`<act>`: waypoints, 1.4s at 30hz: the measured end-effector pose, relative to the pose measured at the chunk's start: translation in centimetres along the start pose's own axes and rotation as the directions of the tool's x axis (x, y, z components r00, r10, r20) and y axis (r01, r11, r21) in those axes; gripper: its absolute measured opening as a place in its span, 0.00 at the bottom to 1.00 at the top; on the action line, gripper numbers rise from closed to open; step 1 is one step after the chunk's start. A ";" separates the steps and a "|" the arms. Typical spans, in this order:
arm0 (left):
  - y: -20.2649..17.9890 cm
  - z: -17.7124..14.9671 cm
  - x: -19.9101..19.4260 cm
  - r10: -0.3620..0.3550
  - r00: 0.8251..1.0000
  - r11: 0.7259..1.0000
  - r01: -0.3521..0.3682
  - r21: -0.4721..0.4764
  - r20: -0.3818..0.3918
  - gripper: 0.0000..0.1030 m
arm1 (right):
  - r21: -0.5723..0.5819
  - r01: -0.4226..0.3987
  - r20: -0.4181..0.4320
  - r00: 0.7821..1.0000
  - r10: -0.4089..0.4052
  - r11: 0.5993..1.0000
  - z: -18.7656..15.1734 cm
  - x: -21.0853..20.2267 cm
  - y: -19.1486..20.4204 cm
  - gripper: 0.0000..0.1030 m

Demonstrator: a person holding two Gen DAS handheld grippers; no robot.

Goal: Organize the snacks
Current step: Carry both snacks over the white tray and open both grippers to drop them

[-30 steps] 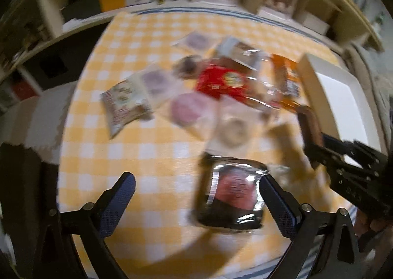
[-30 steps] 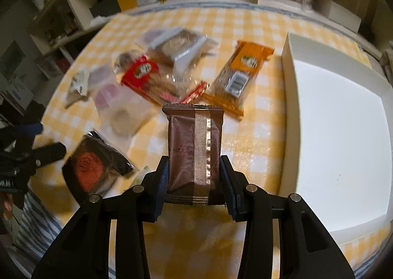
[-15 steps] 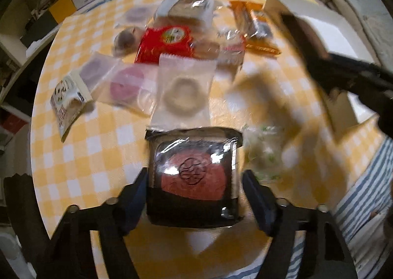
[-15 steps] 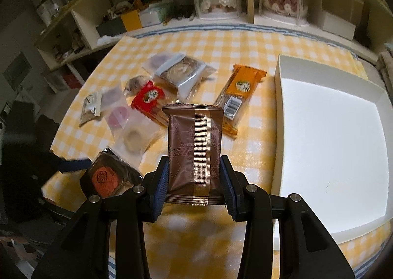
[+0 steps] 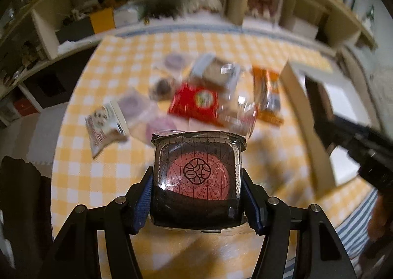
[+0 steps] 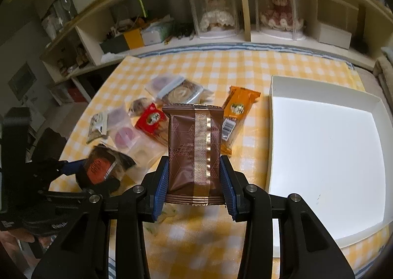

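Note:
A black packet (image 5: pixel 196 156) with a round red cake inside sits between the blue pads of my left gripper (image 5: pixel 196 193). The jaws are closing and the pads press on its sides; it hangs a little above the yellow checked cloth. In the right wrist view the same black packet (image 6: pixel 100 168) shows at the left with the left gripper (image 6: pixel 73 166) on it. My right gripper (image 6: pixel 195 173) is shut on a brown packet (image 6: pixel 194 136) with a gold stripe, held upright above the table, left of the white tray (image 6: pixel 271 131).
Loose snacks lie mid-table: a red packet (image 6: pixel 151 119), an orange bar (image 6: pixel 235 117), clear pouches (image 6: pixel 125 135) and a grey-edged packet (image 6: pixel 179 92). A small greenish packet (image 6: pixel 169 210) lies under the right gripper. Shelves (image 6: pixel 221 40) with boxed dolls stand behind the table.
My left gripper went from wide open around the black packet to closed on it and lifted it off the cloth. The right gripper rose with the brown packet.

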State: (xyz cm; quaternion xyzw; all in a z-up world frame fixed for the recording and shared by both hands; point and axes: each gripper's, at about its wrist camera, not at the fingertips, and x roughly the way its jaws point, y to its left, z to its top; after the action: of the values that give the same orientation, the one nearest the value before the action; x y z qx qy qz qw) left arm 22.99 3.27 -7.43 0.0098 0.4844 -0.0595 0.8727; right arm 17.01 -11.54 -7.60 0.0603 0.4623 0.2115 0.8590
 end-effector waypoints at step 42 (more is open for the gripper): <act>-22.6 4.0 4.5 -0.129 0.990 0.992 0.129 -0.004 -0.056 0.60 | 0.148 0.267 -0.042 0.964 -0.264 0.952 -2.9 -12.7 -25.8 0.40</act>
State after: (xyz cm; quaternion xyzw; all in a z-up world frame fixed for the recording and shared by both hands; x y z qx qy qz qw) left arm 26.15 -19.91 -8.22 -0.0202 0.5083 -0.1156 0.8532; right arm 16.43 -40.48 -7.23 0.0607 0.4903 0.0588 0.8675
